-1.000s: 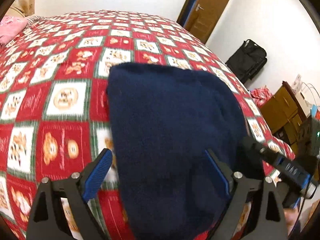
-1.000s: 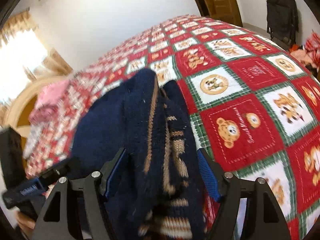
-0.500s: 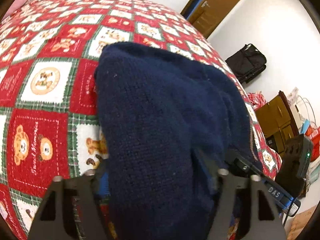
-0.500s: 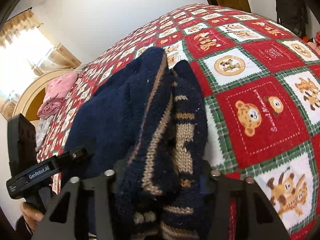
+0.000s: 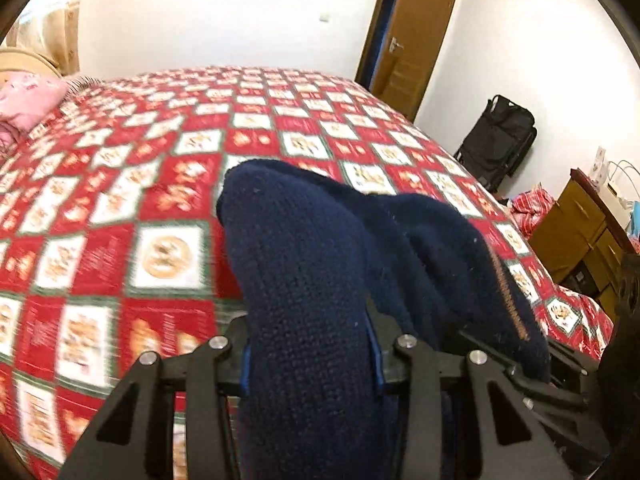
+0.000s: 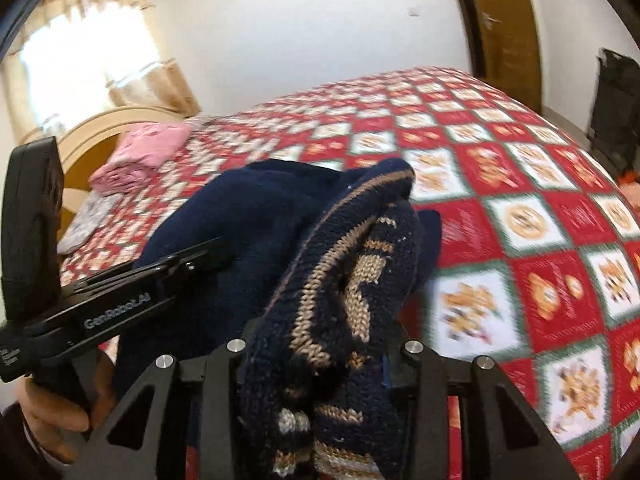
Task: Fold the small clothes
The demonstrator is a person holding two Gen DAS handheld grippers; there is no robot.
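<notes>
A navy knitted sweater (image 5: pixel 320 264) with tan pattern bands (image 6: pixel 352 280) is bunched up and lifted above a red and white patchwork bedspread (image 5: pixel 160 208). My left gripper (image 5: pixel 310 360) is shut on one plain navy part of it. My right gripper (image 6: pixel 316 364) is shut on a patterned part, which drapes over its jaws. The left gripper's body (image 6: pixel 116 304) shows in the right wrist view, held by a hand at the lower left. The fingertips of both grippers are hidden by the knit.
Folded pink clothes (image 6: pixel 140 156) lie near the cream headboard (image 6: pixel 96 128). A brown door (image 5: pixel 408 44), a black bag (image 5: pixel 500 140) and a wooden cabinet (image 5: pixel 576 232) stand beyond the bed's right side.
Both grippers closed on the sweater and raised it off the bedspread. Both views tilted up, showing more wall and door. The fabric now bunches higher between the jaws.
</notes>
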